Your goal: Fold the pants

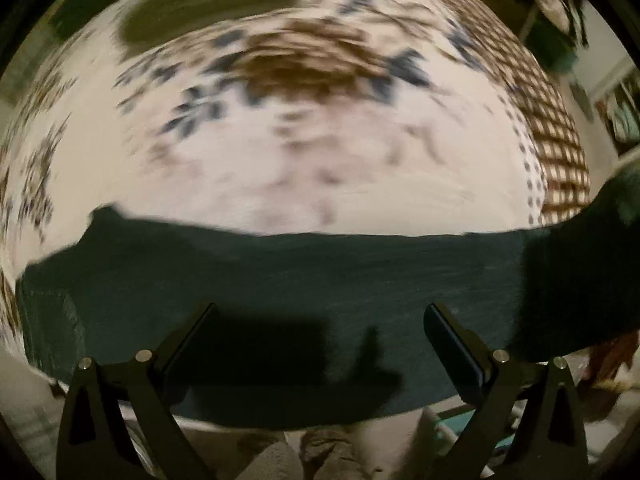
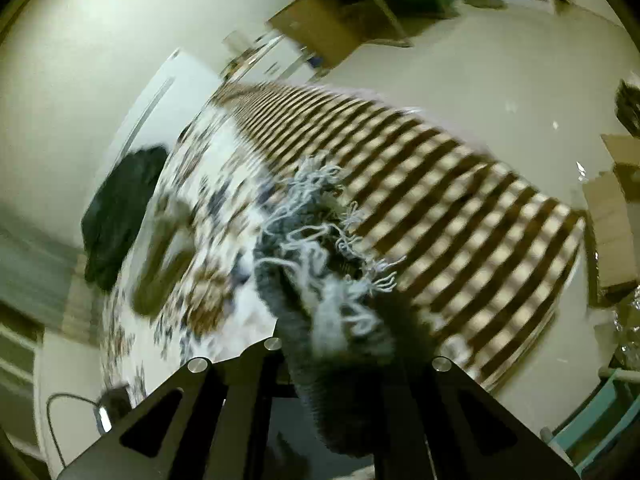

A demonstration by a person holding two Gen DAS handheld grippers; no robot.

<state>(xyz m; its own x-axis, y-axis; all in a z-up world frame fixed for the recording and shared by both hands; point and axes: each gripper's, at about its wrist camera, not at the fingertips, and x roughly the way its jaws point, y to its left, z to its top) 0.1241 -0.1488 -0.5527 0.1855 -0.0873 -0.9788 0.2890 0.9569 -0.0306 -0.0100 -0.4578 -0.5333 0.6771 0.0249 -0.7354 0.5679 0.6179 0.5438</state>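
Dark blue-green pants (image 1: pixel 320 280) lie stretched across the near edge of a bed with a floral cover (image 1: pixel 320 160). My left gripper (image 1: pixel 320 344) is open just above the pants, its jaws wide apart and empty. My right gripper (image 2: pixel 336 352) is shut on the frayed pant-leg hem (image 2: pixel 320 248), a dark denim end with pale loose threads, and holds it up above the bed. The view is blurred by motion.
A brown-and-cream checked blanket (image 2: pixel 460 208) hangs over the bed's side. An olive cloth (image 1: pixel 208 12) and a dark garment (image 2: pixel 120 208) lie at the far end. A cardboard box (image 2: pixel 340 20) and shelves stand by the wall. A cable and charger (image 2: pixel 108 408) lie on the floor.
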